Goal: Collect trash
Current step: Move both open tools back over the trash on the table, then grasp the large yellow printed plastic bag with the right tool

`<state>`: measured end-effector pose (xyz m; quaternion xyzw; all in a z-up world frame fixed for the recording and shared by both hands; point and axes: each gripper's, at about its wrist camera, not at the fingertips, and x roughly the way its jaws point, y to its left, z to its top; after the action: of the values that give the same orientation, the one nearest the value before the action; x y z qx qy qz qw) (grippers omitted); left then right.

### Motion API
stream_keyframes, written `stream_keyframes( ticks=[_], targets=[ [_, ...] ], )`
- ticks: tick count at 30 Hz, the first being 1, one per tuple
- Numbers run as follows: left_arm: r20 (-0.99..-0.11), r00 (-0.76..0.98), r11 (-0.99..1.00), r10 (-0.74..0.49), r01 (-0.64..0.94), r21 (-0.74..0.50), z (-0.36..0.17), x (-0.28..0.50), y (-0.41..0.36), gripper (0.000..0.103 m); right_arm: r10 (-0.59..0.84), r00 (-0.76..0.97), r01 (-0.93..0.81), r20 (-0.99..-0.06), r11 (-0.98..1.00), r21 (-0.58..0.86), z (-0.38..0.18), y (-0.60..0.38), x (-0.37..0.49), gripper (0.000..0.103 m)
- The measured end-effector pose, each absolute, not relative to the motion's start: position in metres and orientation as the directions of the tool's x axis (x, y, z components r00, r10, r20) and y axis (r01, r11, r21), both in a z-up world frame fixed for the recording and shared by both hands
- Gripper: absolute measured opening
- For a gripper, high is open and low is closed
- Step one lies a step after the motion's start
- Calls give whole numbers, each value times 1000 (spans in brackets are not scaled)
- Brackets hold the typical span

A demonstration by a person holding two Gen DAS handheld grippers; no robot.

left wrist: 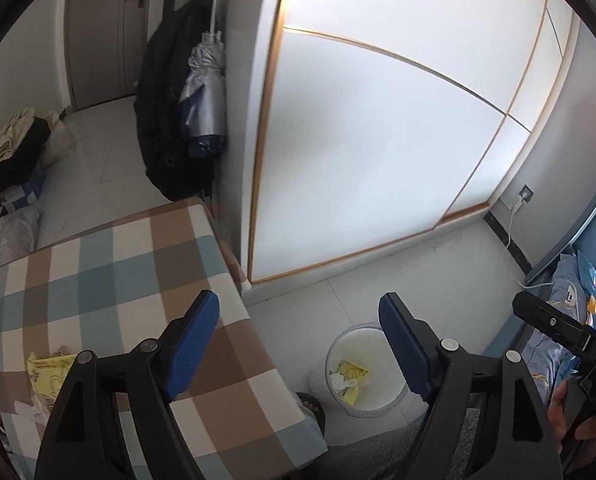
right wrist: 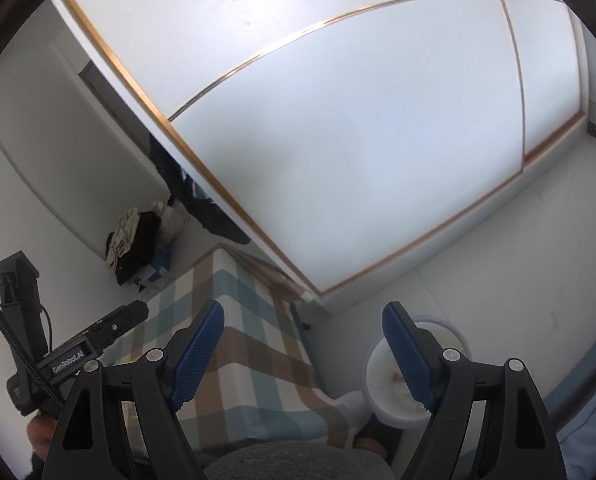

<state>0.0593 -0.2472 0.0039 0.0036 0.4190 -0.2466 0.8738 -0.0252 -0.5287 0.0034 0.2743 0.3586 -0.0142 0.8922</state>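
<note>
A white round trash bin (left wrist: pixel 390 398) stands on the floor beside the table, holding yellow wrappers (left wrist: pixel 352 376) and crumpled white paper. Another yellow wrapper (left wrist: pixel 48 376) lies on the checked tablecloth at the lower left. My left gripper (left wrist: pixel 298 344) is open and empty, held above the table's right edge and the bin. My right gripper (right wrist: pixel 302 354) is open and empty, above the table's edge with the bin (right wrist: pixel 382 400) below its right finger. The right gripper also shows at the right edge of the left wrist view (left wrist: pixel 554 326).
A table with a brown, blue and white checked cloth (left wrist: pixel 130 280) fills the lower left. A white wardrobe (left wrist: pixel 378 140) stands behind. Dark coats and a folded umbrella (left wrist: pixel 202 92) hang left of it. Piled clothes and boxes (left wrist: pixel 10 160) sit on the floor. A bed (left wrist: pixel 566 320) is at right.
</note>
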Motion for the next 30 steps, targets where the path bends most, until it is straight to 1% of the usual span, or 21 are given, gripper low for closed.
stream_keyframes(
  ticks=[7,14,21,27,30],
  targets=[
    [-693,620,925,-367,319,-205,21,62,-183,80,194,752,129,-630,894,429,33,-464,-12,82],
    [-677,674,956,-295,215,-202,28,67,-122,82,254,743,27,-620,913,406,41,-394,4,82],
    [-668,706,971,-235,135,-198,28,65,-67,82,317,706,-59,-634,918,392,32,-329,22,82],
    [-677,712,975,-189,55,-214,14,67,-20,82,348,660,-105,-666,920,377,16,-282,36,82],
    [-675,715,978,-184,63,-200,4,69,-4,82,354,631,-121,-690,924,364,4,-258,44,82]
  ],
)
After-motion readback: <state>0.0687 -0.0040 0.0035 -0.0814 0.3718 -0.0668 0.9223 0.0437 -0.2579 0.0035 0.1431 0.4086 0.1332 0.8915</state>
